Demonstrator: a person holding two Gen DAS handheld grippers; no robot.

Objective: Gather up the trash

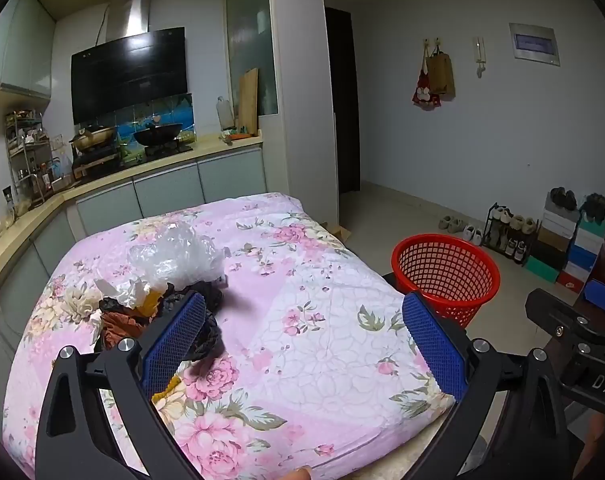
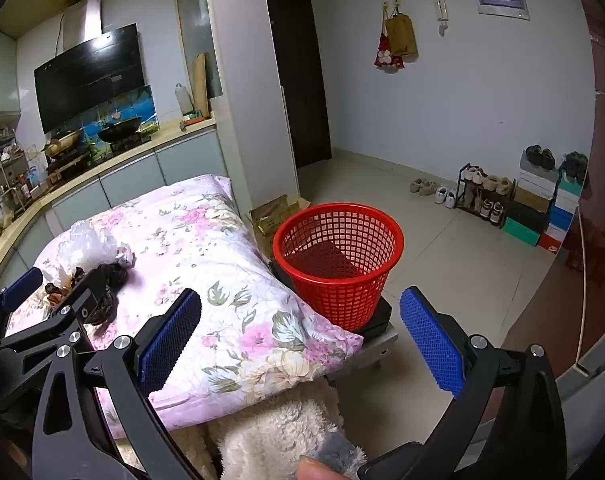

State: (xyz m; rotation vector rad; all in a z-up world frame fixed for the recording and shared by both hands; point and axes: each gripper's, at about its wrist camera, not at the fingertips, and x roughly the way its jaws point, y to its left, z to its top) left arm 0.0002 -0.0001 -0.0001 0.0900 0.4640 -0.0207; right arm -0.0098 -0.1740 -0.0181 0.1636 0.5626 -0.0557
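- Left wrist view: trash pile of crumpled clear plastic, white tissue and dark scraps sits on the floral quilt, toward its left side.
- Left hand-held gripper hovers over the quilt, jaws spread wide, holding nothing, left pad just beside the pile.
- Right hand-held gripper is wide open too, facing the red basket.
- That basket stands just beside the quilt's right edge.
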